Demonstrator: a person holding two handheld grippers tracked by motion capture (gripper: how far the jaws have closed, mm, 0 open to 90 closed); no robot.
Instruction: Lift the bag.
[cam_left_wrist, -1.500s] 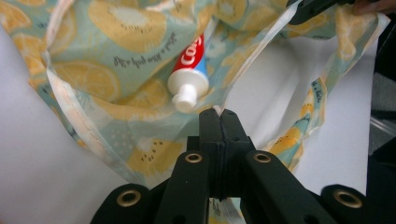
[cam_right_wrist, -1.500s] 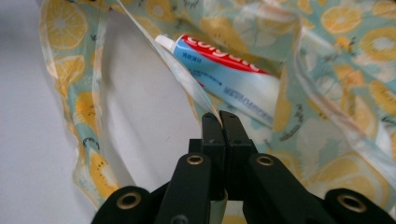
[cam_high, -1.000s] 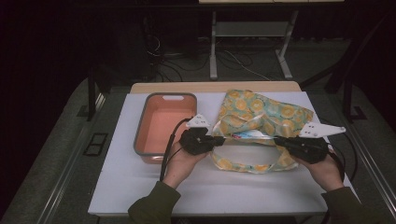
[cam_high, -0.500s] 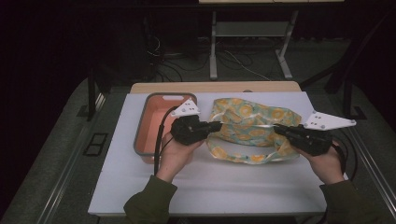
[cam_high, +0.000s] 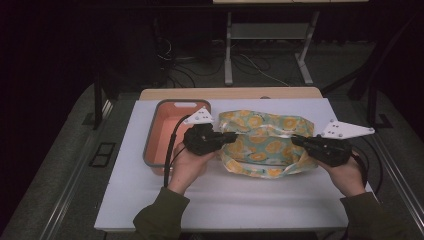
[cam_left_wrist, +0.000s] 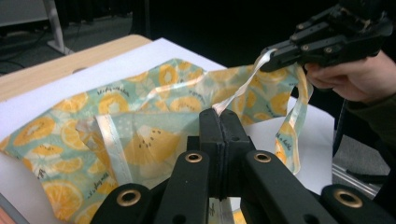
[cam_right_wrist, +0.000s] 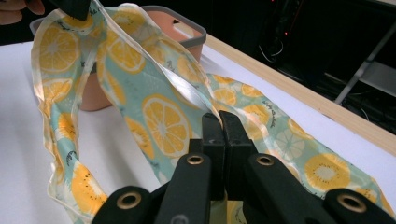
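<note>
I have the bag (cam_high: 265, 142) pinched at both ends and lifted off the table (cam_high: 125, 200), so I judge this the spreading step: its upper edge is drawn fairly taut between my two tools. My left gripper (cam_high: 232, 136) is clamped shut on the bag's edge at the end nearest the bin (cam_high: 165, 132); the left gripper view shows the jaws pressed together on a pale strip of the edge. My right gripper (cam_high: 296, 141) is likewise closed on the edge at the end away from the bin. Next I would carry both hands evenly, keeping the edge level, and lower it without letting either corner slip.

The bag is thin, glossy plastic, pale green with orange and kiwi slices printed on it. It hangs just beside the bin, its lower part sagging in folds toward the table, one handle loop dangling.
</note>
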